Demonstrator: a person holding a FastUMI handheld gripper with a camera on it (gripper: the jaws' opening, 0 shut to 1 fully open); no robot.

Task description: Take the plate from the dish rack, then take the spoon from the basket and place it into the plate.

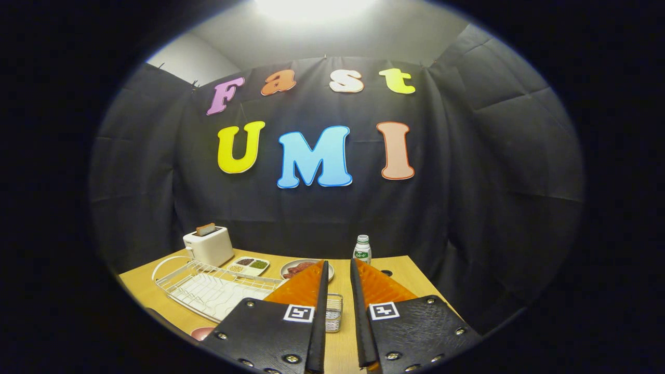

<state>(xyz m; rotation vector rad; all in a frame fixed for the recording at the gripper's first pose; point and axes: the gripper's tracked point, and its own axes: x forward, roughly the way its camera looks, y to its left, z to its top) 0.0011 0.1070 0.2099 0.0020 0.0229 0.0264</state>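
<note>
1. Gripper (pixel 338 270): two orange fingers (pixel 304 288) with black pads, standing a narrow gap apart, nothing between them, raised over the near part of the table (pixel 400 278).
2. Two square black-and-white markers, one on each finger's black mount.
3. One small wire basket (pixel 334 311), under and just right of the left finger, partly hidden by it. Contents too hidden to tell; spoon can't be made out.
4. One white wire dish rack (pixel 213 288), left of the fingers, lying flat on the table, its looped end at the far left.
5. One pinkish round edge (pixel 201 332) at the near left, just in front of the rack, mostly cut off by the left mount. Could be the plate, can't tell.
6. One round dish (pixel 306 267) with reddish food, just beyond the left fingertip, partly covered by it.
7. One white tray (pixel 249 266) with three compartments of different-coloured bits, between the rack and the toaster.
8. One white toaster (pixel 209 245), far left, one slice standing in its slot.
9. One small white bottle (pixel 362 249) with a green label, upright, far, just beyond the right fingertip.
</note>
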